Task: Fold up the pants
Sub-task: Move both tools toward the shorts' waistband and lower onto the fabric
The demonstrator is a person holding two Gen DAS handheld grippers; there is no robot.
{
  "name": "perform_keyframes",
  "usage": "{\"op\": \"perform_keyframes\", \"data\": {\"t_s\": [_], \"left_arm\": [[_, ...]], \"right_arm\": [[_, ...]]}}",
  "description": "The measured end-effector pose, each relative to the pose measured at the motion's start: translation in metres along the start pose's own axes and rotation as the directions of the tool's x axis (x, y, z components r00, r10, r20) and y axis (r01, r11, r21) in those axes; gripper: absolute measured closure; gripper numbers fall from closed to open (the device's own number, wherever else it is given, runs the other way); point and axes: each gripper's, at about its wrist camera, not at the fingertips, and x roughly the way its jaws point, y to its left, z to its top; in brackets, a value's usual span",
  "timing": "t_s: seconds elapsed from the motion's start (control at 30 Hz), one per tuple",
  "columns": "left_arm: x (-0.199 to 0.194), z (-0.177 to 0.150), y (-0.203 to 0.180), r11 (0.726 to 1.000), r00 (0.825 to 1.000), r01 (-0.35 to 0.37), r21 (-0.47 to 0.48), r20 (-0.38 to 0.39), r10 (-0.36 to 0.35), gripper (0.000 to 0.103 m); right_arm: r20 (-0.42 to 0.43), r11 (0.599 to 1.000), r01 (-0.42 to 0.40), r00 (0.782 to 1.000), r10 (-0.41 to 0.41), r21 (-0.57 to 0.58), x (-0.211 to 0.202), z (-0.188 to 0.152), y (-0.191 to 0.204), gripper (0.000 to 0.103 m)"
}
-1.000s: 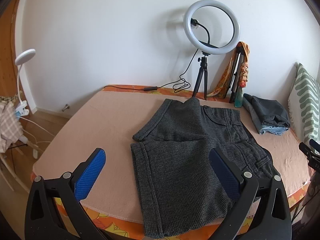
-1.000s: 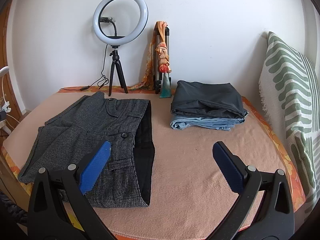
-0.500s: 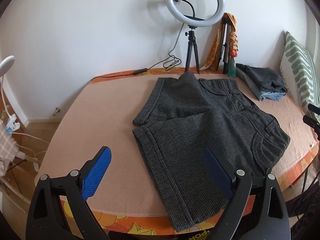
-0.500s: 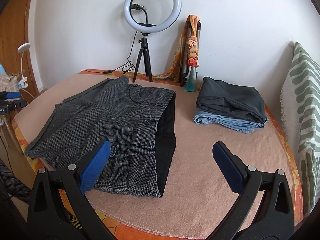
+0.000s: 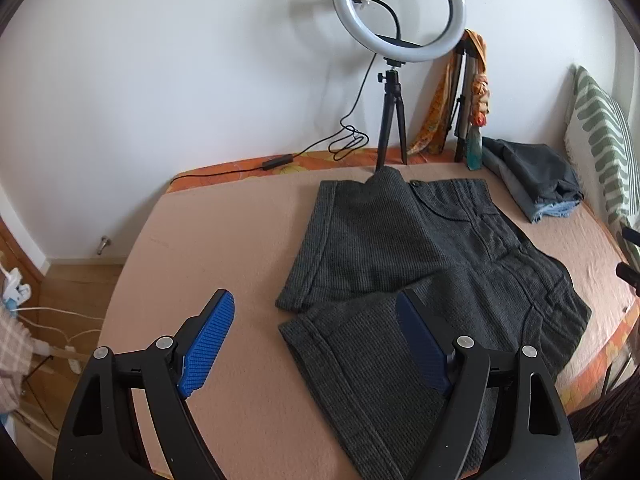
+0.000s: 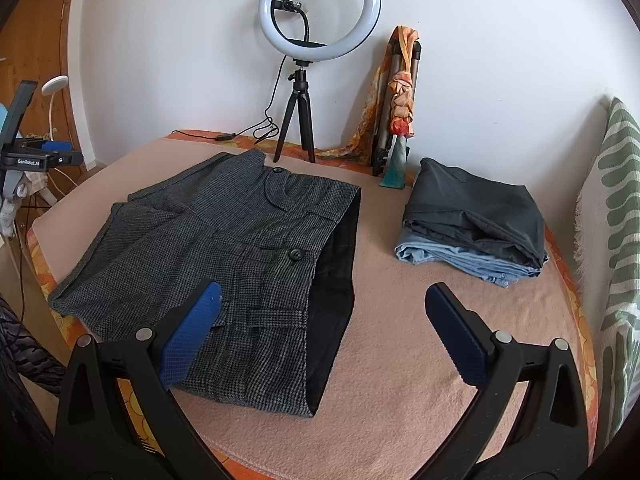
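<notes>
Since both blue-padded grippers, left (image 5: 312, 344) and right (image 6: 320, 332), hover spread and empty, the soft, limp grey checked woven shorts (image 6: 224, 264) lying left of the folded dark-and-blue clothes pile (image 6: 476, 232) likely suit pinching at hem and waistband.

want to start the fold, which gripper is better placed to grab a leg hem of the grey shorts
Left. The left gripper hangs open right over the hem end of the grey shorts; the right gripper faces the waistband.
</notes>
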Motion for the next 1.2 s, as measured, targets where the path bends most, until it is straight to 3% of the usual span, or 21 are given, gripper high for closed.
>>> {"op": "perform_keyframes", "data": {"t_s": [0.2, 0.47, 0.8, 1.03, 1.2], "left_arm": [[0.044, 0.045, 0.027, 0.992, 0.999, 0.047, -0.118, -0.020, -0.049, 0.020], [0.114, 0.089, 0.037, 0.957, 0.979, 0.166, -0.239, -0.073, -0.188, 0.020], [0.221, 0.121, 0.020, 0.940, 0.950, 0.210, -0.268, -0.172, -0.261, 0.021], [0.281, 0.127, 0.010, 0.957, 0.942, 0.189, -0.221, -0.235, -0.240, 0.022], [0.307, 0.123, 0.002, 0.961, 0.932, 0.193, -0.197, -0.271, -0.242, 0.034]], "right_arm": [[-0.003, 1.000, -0.017, 1.000, 0.017, 0.002, 0.024, 0.032, -0.020, 0.000], [-0.050, 0.990, -0.128, 0.990, 0.131, 0.061, 0.081, 0.084, -0.045, 0.000], [-0.203, 0.963, -0.250, 0.942, 0.266, 0.099, 0.186, 0.137, -0.064, 0.000], [-0.283, 0.953, -0.265, 0.912, 0.297, 0.145, 0.262, 0.147, -0.078, 0.005], [-0.341, 0.951, -0.267, 0.889, 0.306, 0.157, 0.305, 0.142, -0.076, 0.006]]}}
